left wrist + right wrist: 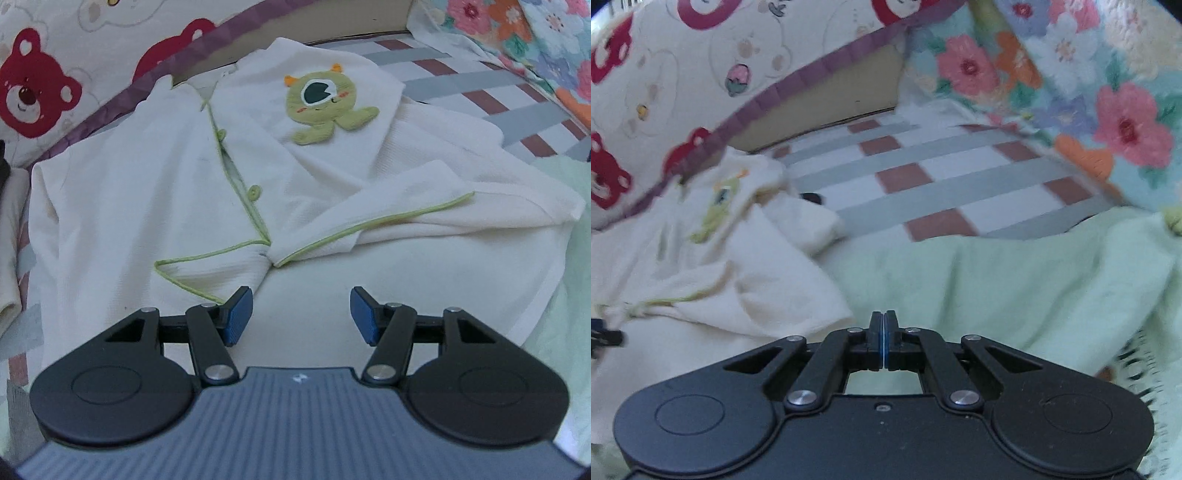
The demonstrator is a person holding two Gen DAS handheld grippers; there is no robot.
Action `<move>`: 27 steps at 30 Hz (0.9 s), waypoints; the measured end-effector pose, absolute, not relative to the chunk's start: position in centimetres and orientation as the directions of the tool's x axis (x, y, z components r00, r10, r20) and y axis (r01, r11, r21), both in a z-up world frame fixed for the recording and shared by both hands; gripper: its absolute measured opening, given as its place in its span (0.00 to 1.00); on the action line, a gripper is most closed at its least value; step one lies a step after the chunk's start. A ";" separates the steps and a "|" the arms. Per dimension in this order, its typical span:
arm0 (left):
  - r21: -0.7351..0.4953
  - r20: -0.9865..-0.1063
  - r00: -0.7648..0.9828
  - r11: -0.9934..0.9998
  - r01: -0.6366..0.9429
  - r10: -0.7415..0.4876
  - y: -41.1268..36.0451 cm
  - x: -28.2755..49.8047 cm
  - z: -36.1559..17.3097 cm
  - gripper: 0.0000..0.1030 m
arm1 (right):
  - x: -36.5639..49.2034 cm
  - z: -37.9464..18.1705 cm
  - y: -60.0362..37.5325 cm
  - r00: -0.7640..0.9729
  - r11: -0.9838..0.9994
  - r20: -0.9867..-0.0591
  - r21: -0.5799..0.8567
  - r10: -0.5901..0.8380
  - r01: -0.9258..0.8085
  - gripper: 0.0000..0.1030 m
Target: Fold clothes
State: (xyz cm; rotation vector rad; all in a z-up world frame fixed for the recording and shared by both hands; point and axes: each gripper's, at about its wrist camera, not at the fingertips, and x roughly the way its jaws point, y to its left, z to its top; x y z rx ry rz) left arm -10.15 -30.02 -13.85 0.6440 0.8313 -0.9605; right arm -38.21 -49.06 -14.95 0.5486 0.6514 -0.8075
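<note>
While the white shirt (258, 177) lies spread on the checked sheet (461, 77), its green monster patch (325, 103) toward twelve o'clock, the left gripper (301, 314) hangs released over the hem, nothing between its blue pads (238, 314). The right gripper (883, 339) is clenched empty above a pale green towel (1015, 288), shirt at nine o'clock.

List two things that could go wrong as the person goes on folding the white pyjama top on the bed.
1. The left gripper hangs open over the white top; its fingers might pinch only the green-piped hem.
2. The right gripper is shut and empty over the green blanket, so it may catch that instead.
</note>
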 end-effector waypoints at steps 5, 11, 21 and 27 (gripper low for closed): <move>0.164 -0.836 0.378 0.477 0.864 -0.398 -31.0 -9.1 -14.0 0.56 | -35.1 -13.5 -48.1 0.648 0.696 -0.657 0.255 -0.384 0.671 0.13; 0.284 -0.824 0.503 0.577 0.766 -0.262 -27.0 -7.3 -13.9 0.57 | -28.9 -15.4 -48.2 0.652 0.746 -0.742 0.344 -0.157 0.570 0.36; 0.294 -0.837 0.505 0.607 0.738 -0.209 -19.9 -4.0 -12.7 0.69 | -25.3 -12.8 -47.7 0.702 0.840 -0.703 0.306 -0.117 0.447 0.40; 0.289 -0.832 0.482 0.526 0.800 -0.275 -23.1 -5.9 -14.4 0.75 | -22.3 -14.0 -47.5 0.718 0.840 -0.695 0.365 -0.041 0.400 0.49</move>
